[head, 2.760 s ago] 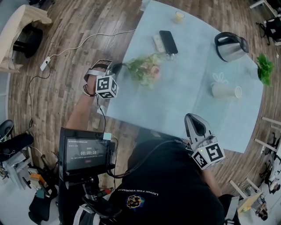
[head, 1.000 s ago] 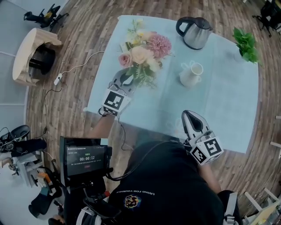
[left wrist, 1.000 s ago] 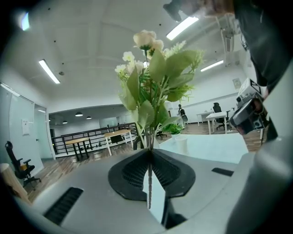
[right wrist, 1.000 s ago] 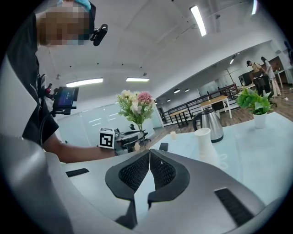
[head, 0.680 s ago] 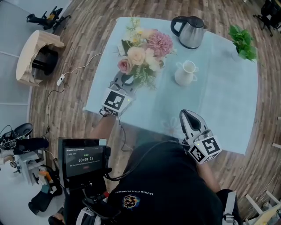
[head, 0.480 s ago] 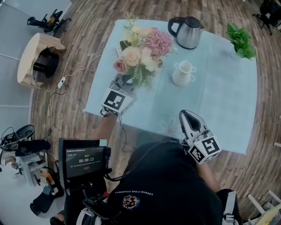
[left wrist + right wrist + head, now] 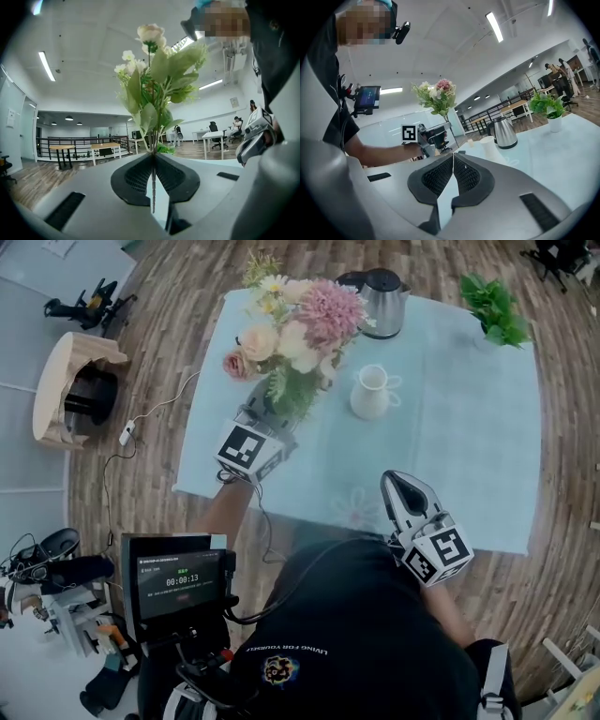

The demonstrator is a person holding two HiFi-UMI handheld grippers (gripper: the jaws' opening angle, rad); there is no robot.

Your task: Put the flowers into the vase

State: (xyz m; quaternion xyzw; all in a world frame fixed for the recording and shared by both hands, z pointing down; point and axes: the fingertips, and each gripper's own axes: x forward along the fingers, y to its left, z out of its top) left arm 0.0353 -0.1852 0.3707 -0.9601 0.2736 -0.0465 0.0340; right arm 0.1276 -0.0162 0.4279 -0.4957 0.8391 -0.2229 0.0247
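Left gripper [image 7: 265,414] clamps the flowers [image 7: 298,320] upright; right gripper [image 7: 398,486] closed, empty, near vase [image 7: 369,395].

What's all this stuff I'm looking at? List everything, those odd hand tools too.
flowers: one bunch, pink, cream and green, upright over the table's left side
vase: one, white, on the table right of the flowers, no flowers in it
kettle: one, steel, far table edge
potted plant: one, green, far right corner
table: one, pale blue, centre
screen: one, black, showing a timer, near left
power strip: one, white, floor left of table
left gripper: grey, shut on the flowers' stems
right gripper: grey, jaws together, empty
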